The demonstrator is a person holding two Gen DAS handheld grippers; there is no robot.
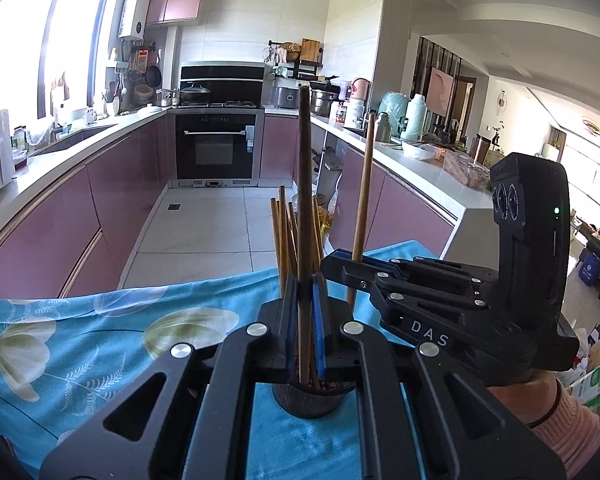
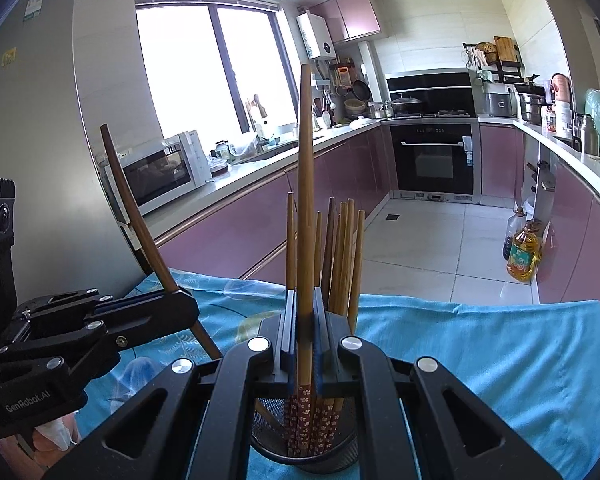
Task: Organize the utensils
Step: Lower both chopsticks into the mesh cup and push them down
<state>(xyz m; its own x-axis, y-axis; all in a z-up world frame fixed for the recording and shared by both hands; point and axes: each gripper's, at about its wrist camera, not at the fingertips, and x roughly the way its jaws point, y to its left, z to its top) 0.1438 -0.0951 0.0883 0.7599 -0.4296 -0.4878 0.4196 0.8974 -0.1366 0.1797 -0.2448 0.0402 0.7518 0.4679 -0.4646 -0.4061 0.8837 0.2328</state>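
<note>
- My left gripper (image 1: 305, 320) clenches a dark chopstick (image 1: 304, 184).
- My right gripper (image 2: 305, 332) clenches another chopstick (image 2: 306, 184) over the mesh holder (image 2: 304, 452).
- Blue floral cloth (image 2: 480, 352) covers the table; pink kitchen cabinets (image 2: 236, 224) behind.

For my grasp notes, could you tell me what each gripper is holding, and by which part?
Each holds one chopstick upright over the mesh holder: the left gripper grips a dark chopstick near its lower end, the right gripper a lighter chopstick just above its patterned end.

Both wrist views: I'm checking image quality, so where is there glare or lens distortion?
Left wrist view: the window is blown out white, and the counters bow under fisheye. Right wrist view: the window is likewise overexposed; the chopsticks in the holder stay sharp.
</note>
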